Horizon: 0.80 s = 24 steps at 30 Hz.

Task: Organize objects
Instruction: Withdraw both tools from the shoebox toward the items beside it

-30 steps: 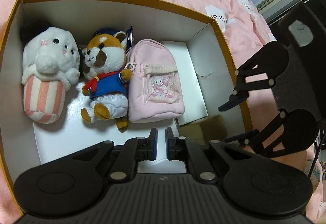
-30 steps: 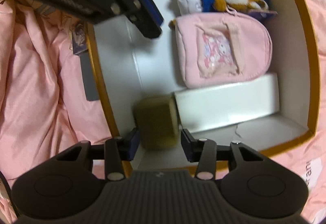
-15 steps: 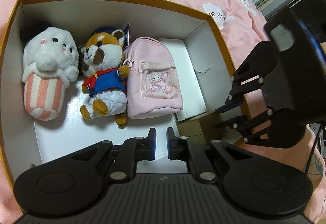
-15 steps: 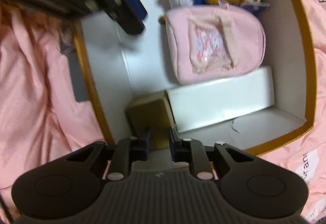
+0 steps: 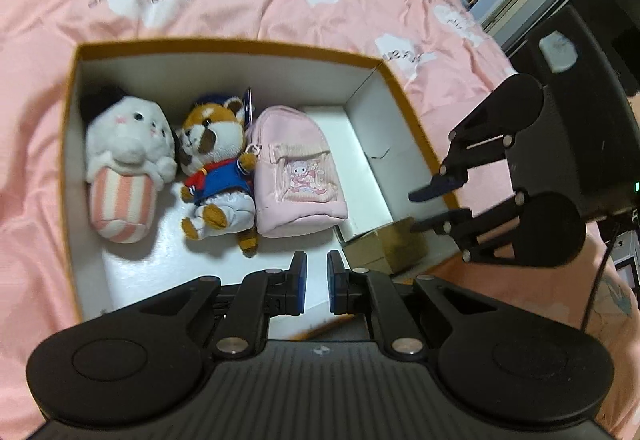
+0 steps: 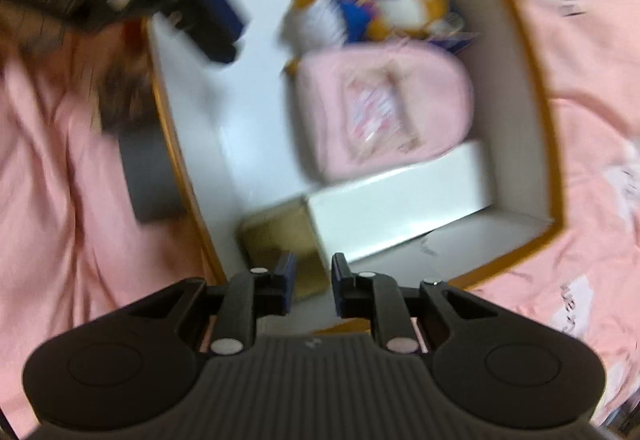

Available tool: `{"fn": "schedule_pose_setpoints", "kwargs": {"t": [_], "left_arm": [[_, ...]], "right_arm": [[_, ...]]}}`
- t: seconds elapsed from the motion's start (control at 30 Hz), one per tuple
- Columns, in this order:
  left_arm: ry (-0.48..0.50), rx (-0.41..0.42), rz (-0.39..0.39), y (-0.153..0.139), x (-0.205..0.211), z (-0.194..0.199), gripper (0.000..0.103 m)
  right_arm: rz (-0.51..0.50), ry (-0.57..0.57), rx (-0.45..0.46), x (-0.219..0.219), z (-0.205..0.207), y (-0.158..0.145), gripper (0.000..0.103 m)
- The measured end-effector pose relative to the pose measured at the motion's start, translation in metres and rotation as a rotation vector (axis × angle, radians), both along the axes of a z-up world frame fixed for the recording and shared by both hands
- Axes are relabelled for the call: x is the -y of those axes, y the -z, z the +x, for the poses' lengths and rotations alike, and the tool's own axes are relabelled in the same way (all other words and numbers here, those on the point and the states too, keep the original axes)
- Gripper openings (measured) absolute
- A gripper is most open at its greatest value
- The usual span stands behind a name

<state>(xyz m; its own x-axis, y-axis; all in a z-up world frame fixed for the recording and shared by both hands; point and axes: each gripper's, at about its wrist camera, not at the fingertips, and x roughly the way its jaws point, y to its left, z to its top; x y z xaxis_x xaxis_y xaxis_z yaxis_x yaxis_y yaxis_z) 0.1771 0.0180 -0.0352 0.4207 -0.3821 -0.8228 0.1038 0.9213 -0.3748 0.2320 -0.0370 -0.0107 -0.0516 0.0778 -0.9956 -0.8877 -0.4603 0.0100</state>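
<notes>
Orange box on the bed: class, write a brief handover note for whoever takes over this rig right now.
Left tongs: narrowly open, empty, above the box's near edge.
Right tongs: narrowly open, empty, over the brown carton.
In the orange box, side by side: white plush, fox plush, pink mini backpack, white box, with the carton at its near end.
Done: these five are packed.
Left: a blurred grey item lies outside on the bedding; check it.

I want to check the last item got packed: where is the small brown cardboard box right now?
In the left wrist view the brown cardboard box sits in the storage box's near right corner, against the white box, just below the pink mini backpack.
</notes>
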Motion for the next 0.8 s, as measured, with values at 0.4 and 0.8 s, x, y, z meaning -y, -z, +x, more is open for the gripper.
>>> {"fn": "schedule_pose_setpoints", "kwargs": {"t": [0.4, 0.8], "left_arm": [[-0.076, 0.047, 0.097, -0.017, -0.014, -0.066, 0.01], [-0.029, 0.023, 0.163, 0.016, 0.002, -0.101, 0.012]], "right_arm": [[0.443, 0.583, -0.132, 0.085, -0.053, -0.038, 0.057], [0.61, 1.045, -0.274, 0.126, -0.095, -0.011, 0.073]]}}
